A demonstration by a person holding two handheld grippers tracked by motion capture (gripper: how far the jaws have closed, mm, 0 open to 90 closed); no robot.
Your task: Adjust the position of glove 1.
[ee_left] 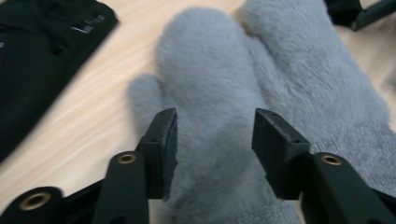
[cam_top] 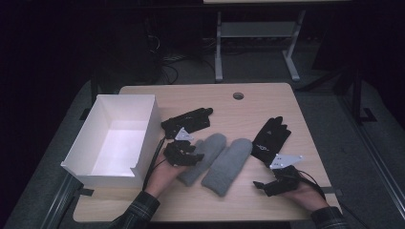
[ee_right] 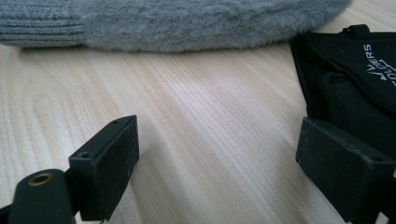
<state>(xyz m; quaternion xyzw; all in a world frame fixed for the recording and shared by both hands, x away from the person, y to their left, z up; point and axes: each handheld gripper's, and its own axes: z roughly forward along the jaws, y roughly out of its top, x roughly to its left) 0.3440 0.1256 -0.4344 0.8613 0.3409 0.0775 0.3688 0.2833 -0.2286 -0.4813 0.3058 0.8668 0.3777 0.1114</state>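
The white box [cam_top: 116, 138] at the left of the table [cam_top: 258, 102] is seen to hold nothing, and none of the four gloves has been placed in it, so the work of packing them, as it is judged to be, is taken as barely begun. Two grey mittens [cam_top: 217, 160] are laid side by side at the table's middle; one black glove [cam_top: 188, 120] is found just beyond them beside the box, and a second black glove [cam_top: 271, 138] lies to the right. The left gripper [cam_top: 184, 153] is held over the left mitten [ee_left: 210, 93], its jaws spread with the pile between them but not pressed, so nothing is pinched. The right gripper [cam_top: 274, 183] is rested near the right front edge, jaws spread wide over bare wood, nothing held. White lettering is noted on the right black glove [ee_right: 359, 70]; only fragments resembling "VERS" can be read, and no brand can be confirmed. A small white mark on that glove is too small to read in the high view.
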